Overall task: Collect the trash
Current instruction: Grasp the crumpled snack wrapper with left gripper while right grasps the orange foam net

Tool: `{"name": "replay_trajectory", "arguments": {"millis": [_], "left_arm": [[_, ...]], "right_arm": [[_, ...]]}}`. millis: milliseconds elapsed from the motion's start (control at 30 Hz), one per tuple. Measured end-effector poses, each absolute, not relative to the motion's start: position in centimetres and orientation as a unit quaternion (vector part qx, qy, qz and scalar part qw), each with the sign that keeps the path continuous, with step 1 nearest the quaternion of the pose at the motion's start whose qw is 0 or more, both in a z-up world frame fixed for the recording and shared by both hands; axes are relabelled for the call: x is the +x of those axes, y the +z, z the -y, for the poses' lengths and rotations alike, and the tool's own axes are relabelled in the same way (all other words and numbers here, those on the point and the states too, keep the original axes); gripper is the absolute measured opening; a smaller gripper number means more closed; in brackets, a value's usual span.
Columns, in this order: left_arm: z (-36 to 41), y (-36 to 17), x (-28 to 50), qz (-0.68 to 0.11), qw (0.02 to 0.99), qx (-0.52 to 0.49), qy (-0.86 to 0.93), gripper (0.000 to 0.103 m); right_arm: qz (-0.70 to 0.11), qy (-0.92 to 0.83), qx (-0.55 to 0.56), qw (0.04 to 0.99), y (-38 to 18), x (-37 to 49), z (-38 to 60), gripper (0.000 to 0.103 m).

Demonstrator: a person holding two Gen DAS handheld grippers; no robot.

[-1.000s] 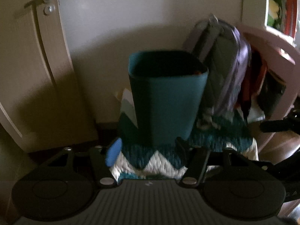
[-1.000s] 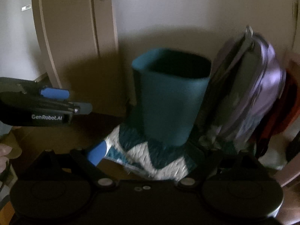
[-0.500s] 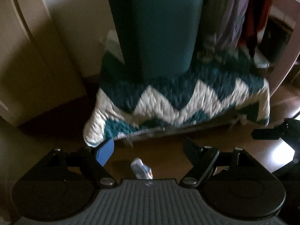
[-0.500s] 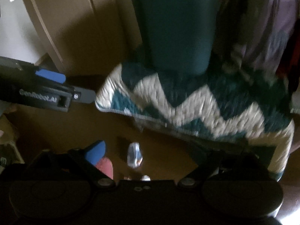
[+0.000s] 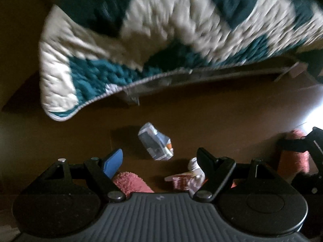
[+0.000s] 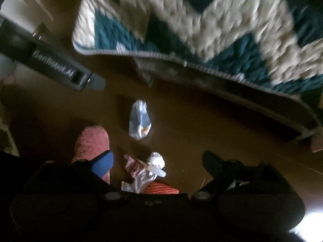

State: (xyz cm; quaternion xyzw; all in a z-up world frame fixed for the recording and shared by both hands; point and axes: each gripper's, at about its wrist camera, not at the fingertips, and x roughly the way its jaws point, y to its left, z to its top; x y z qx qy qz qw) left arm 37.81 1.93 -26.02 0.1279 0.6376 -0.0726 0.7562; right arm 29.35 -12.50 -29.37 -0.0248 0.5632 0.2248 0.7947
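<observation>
Rug (image 5: 181, 30) thick tufted cloth; floor (image 5: 222, 111) smooth brown, glossy; wrapper (image 5: 155, 144) crinkled shiny plastic; slipper (image 6: 90, 141) fuzzy pink.

A dim brown floor (image 5: 212, 109) carries the scene. Across its far side lies a shaggy rug (image 5: 181, 30) in a teal-and-cream zigzag — one rounded corner lifted slightly, showing its grey bound edge, with a low dark ledge just beneath. On the bare floor near the rug lies a crumpled pale-blue wrapper (image 5: 156, 144) with a spot of orange print. Closer in sits a wad of white paper (image 6: 155, 160) touching a red-and-white striped scrap (image 6: 133, 166). Two pink fuzzy slippers (image 6: 91, 141) stand on the floor — one to the left of the litter, the other well apart to the right in the left wrist view.
</observation>
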Motion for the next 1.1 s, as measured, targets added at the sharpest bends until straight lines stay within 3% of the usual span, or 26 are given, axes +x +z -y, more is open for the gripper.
{"name": "replay_trajectory", "arguments": {"millis": [233,433,867,1100], "left_arm": [[-2.0,-34.3,40.2,-0.677,0.72,0.135,-0.075,0.08],[-3.2,-41.6,41.3,-0.721,0.683,0.104,-0.049,0.08],[-5.6,-52.6,43.4,-0.747,0.662,0.059,0.003,0.08],[-6.7,-54.9,43.7,-0.753,0.656,0.046,0.015,0.08]], "right_arm": [[-0.631,0.26,-0.072,0.727,-38.3,28.7,11.0,0.095],[-0.696,0.221,-0.041,0.682,-45.1,27.4,11.3,0.095],[-0.737,0.204,-0.041,0.643,-52.0,25.2,10.7,0.095],[-0.743,0.199,-0.037,0.638,-53.7,25.1,10.3,0.089]]}}
